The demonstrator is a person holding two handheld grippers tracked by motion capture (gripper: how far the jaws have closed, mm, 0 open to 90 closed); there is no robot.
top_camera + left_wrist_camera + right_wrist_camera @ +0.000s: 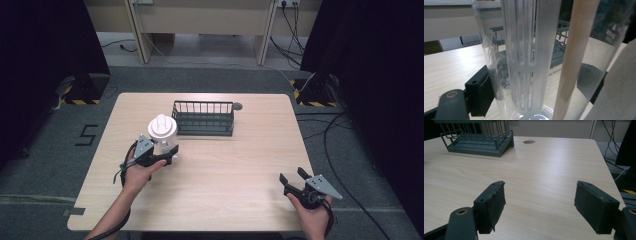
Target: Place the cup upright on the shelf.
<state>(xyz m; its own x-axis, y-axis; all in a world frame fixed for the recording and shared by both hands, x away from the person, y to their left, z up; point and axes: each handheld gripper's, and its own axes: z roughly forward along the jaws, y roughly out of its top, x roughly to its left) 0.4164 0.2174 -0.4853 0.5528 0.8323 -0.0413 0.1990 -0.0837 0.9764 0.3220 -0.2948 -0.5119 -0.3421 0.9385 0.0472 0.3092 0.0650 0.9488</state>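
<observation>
A clear bottle (162,134) with a white lid stands at the table's left middle, and my left gripper (166,154) is shut on its lower body from the near side. In the left gripper view the bottle's clear wall (494,62) sits between the black pads (482,93), with a white slotted insert (529,55) inside it; the left gripper (536,87) presses on both sides. Whether the bottle's base rests on the wood I cannot tell. My right gripper (292,179) is near the front right corner, open with nothing between its jaws; the right gripper view shows the gripper (539,207) over bare wood.
A dark wire basket (203,118) stands at the back middle of the table (240,165), just right of the bottle; its corner (477,138) shows far off in the right gripper view. A round cable hole (237,106) lies behind it. Cables trail on the floor at right.
</observation>
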